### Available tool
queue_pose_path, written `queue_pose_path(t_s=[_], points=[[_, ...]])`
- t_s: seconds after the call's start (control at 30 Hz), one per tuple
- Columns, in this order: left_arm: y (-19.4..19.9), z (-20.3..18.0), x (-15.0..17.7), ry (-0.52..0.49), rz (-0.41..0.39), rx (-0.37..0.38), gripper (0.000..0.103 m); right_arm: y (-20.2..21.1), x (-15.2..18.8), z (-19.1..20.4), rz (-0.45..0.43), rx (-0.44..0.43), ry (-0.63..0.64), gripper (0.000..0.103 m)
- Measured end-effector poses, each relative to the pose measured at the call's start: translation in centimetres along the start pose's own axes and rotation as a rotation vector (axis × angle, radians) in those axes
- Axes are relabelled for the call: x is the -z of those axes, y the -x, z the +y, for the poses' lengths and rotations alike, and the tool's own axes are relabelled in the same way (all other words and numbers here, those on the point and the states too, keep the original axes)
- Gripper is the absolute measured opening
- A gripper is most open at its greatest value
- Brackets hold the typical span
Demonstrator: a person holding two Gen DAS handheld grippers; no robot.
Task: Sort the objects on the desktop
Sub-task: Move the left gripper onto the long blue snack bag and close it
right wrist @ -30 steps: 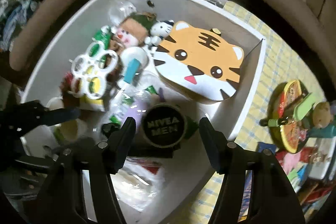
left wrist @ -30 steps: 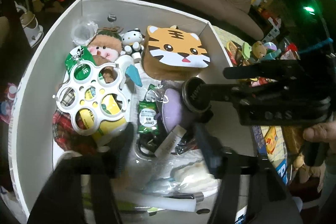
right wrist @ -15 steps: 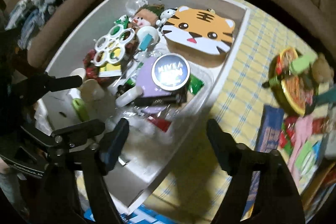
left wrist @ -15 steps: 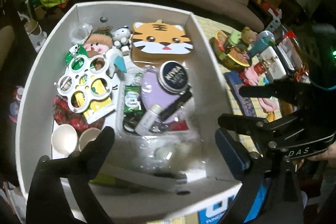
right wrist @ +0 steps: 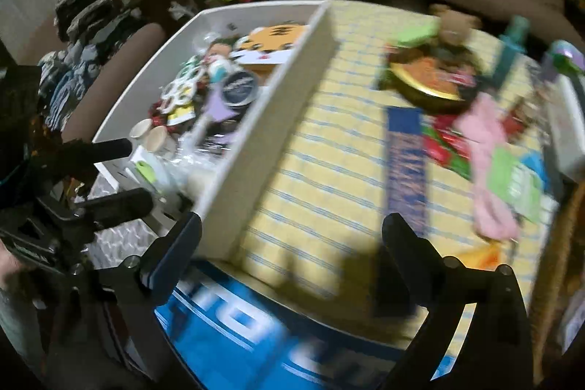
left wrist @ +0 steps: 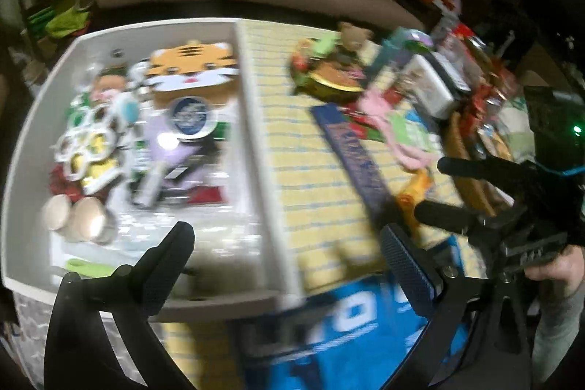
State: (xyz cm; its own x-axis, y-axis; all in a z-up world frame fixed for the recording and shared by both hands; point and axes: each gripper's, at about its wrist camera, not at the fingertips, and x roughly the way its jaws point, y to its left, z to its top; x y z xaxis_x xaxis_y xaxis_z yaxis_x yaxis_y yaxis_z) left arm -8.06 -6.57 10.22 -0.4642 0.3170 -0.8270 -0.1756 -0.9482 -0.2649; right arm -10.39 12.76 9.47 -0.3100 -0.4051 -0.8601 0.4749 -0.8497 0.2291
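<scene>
Toys (left wrist: 329, 75) beside bin (left wrist: 252, 119) (crowded)

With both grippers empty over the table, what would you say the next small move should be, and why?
Probably bring the right gripper down toward the pink item on the yellow cloth. Both it and the left gripper stand wide open, having just been opening with nothing between the fingers, the round tin already lies in the white box, and loose things remain outside.
</scene>
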Motion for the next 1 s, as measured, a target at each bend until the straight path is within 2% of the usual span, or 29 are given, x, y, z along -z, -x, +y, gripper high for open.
queue_pose_path(t_s=[0.17, 0.27, 0.37, 0.5, 0.7, 0.8, 1.0], points=[[-2.1, -5.9, 0.0, -0.076, 0.023, 0.027, 0.103, 3.3, 2.6, -7.7, -0.031, 0.030, -0.109, 0.100], [-3.8, -8.4, 0.0, -0.088, 0.029, 0.042, 0.103, 4.1, 4.0, -11.4, -0.047, 0.063, -0.163, 0.100], [-5.7, -10.2, 0.3, -0.101, 0.036, 0.021, 0.103, 3.7, 5.3, -13.4, -0.039, 0.098, -0.187, 0.100], [-7.7, -11.8, 0.9, -0.106, 0.038, -0.027, 0.103, 2.9, 6.8, -14.6, -0.037, 0.102, -0.217, 0.100], [-10.2, -12.3, 0.9, -0.061, 0.057, -0.035, 0.103, 1.1, 7.9, -15.9, -0.042, 0.099, -0.261, 0.100], [-11.8, -12.3, 0.2, -0.043, 0.075, -0.052, 0.103, 0.4, 8.0, -17.0, -0.042, 0.099, -0.283, 0.100], [-16.3, -12.5, -2.0, -0.035, 0.122, -0.139, 0.103, 0.2, 6.9, -19.1, -0.063, 0.092, -0.301, 0.100]])
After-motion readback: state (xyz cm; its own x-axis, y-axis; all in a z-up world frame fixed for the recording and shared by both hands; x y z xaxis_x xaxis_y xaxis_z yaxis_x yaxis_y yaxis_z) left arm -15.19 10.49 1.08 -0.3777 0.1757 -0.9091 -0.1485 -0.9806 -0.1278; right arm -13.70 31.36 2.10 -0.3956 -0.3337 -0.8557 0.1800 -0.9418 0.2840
